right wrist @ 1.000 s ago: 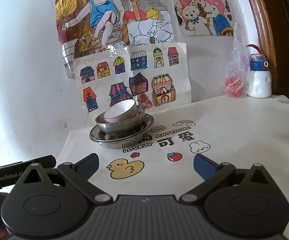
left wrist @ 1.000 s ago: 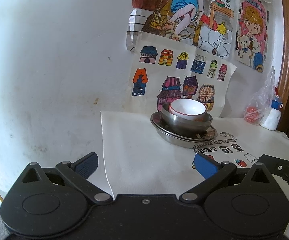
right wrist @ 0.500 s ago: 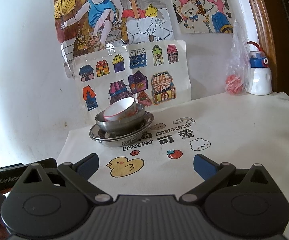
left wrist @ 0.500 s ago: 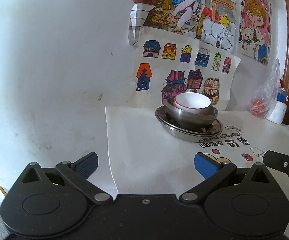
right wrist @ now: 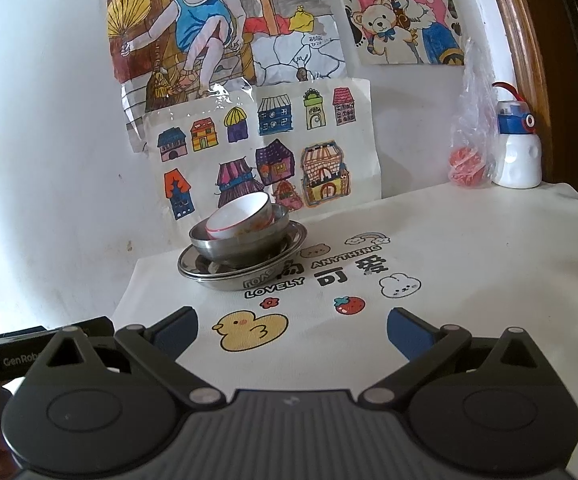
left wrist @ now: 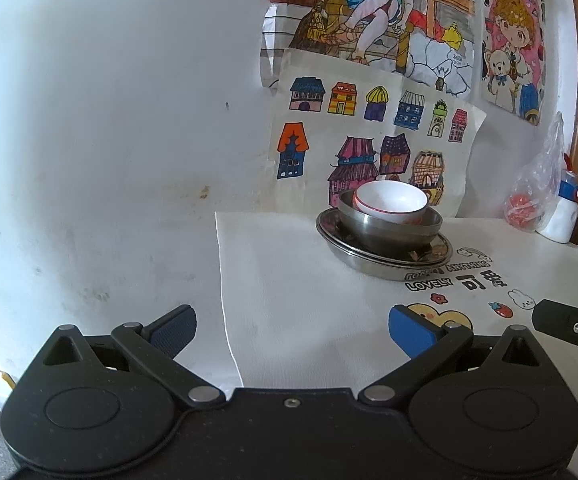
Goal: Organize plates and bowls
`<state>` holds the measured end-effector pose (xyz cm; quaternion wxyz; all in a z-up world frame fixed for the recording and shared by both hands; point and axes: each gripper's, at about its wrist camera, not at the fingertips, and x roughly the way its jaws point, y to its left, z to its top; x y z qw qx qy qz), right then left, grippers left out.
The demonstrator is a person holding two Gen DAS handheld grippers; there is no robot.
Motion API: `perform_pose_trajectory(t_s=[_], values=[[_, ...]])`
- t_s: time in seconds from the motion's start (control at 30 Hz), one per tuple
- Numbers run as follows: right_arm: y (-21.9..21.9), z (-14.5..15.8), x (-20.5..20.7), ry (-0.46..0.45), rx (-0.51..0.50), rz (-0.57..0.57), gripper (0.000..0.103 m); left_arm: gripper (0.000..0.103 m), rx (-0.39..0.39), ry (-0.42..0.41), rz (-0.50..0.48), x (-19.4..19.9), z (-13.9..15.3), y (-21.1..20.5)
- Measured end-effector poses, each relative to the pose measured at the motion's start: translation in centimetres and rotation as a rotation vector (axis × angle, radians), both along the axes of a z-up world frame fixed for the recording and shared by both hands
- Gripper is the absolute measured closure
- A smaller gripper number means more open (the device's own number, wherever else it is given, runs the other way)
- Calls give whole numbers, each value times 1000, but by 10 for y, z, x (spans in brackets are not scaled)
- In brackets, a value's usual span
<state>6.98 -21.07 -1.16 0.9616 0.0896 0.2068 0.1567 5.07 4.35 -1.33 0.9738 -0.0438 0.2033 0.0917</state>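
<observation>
**Stacked Tableware, Near-Complete Arrangement**

Against the back wall, on the white printed tablecloth (right wrist: 469,264), one nested stack is recorded. Item one: steel plates (right wrist: 209,276), two rims being discernible, laid one on the other at the base. Item two: a steel bowl (right wrist: 233,246), seated on the plates. Item three: a white ceramic bowl with a red rim line (right wrist: 245,216), lodged inside the steel bowl and tilted toward the left rather than sitting level. The same stack is seen from the left wrist view, the white bowl (left wrist: 391,202) uppermost.

Left gripper (left wrist: 291,330): jaws spread wide, nothing held, positioned well short of the stack. Right gripper (right wrist: 291,330): jaws likewise spread wide, nothing held, positioned near the duck print and apart from the stack.

Unrelated stock: a plastic bag (right wrist: 471,148) and a white bottle with a blue cap (right wrist: 517,148), stood at the far right corner; coloured drawings (right wrist: 265,148) taped to the wall.

Status: no loose plates or bowls are visible elsewhere on the cloth, so the gathering is judged done. Levelling of the tilted white bowl may be all that is left.
</observation>
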Motion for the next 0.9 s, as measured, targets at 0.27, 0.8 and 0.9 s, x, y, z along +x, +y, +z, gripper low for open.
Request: perform_pose_trajectory(t_s=[0.27, 0.8, 0.9], values=[[0, 0, 1, 3, 0, 3, 0, 1, 4, 2, -5, 1, -1, -1], [1, -2, 3, 5, -3, 7, 0, 1, 10, 6, -6, 2, -1, -2], [1, -2, 3, 6, -3, 9, 0, 1, 11, 8, -10, 3, -2, -2]])
